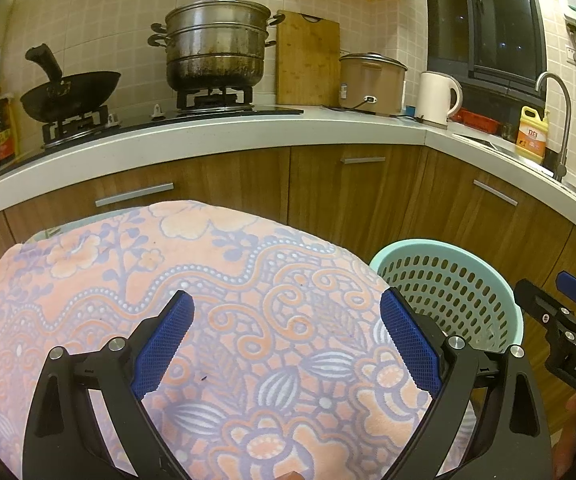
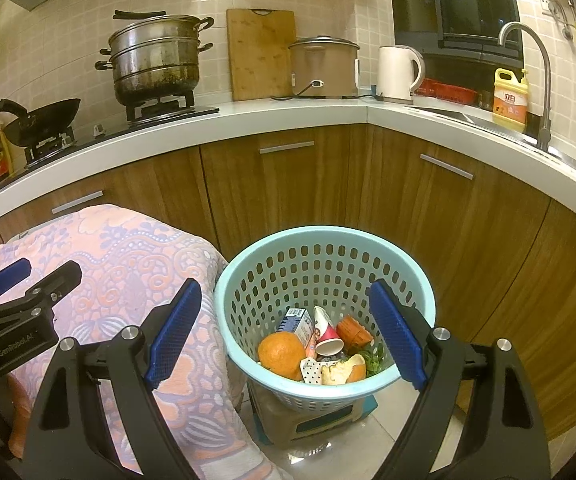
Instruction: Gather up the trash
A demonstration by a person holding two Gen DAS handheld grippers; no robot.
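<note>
A pale green perforated basket (image 2: 244, 264) stands beside a surface under a pink floral cloth (image 1: 208, 264). In it lie an orange (image 2: 282, 354), a paper cup (image 2: 328, 336), a small blue-and-white carton (image 2: 298, 320), peel (image 2: 346, 370) and some greens. My right gripper (image 2: 286, 328) hangs open over the basket with nothing between its blue pads. My left gripper (image 1: 288, 338) is open above the cloth and holds nothing. The basket (image 1: 448, 276) shows at the right of the left wrist view, where its contents are hidden. Each gripper appears at the edge of the other's view.
The basket rests on a box (image 2: 312, 420) on the tiled floor. Behind run wooden cabinets (image 2: 288, 184) and a white counter (image 2: 248, 120) with a steamer pot (image 2: 156, 60), wok (image 2: 40, 120), cutting board (image 2: 260, 52), rice cooker (image 2: 324, 66), kettle (image 2: 398, 74), detergent bottle (image 2: 510, 100) and tap (image 2: 544, 72).
</note>
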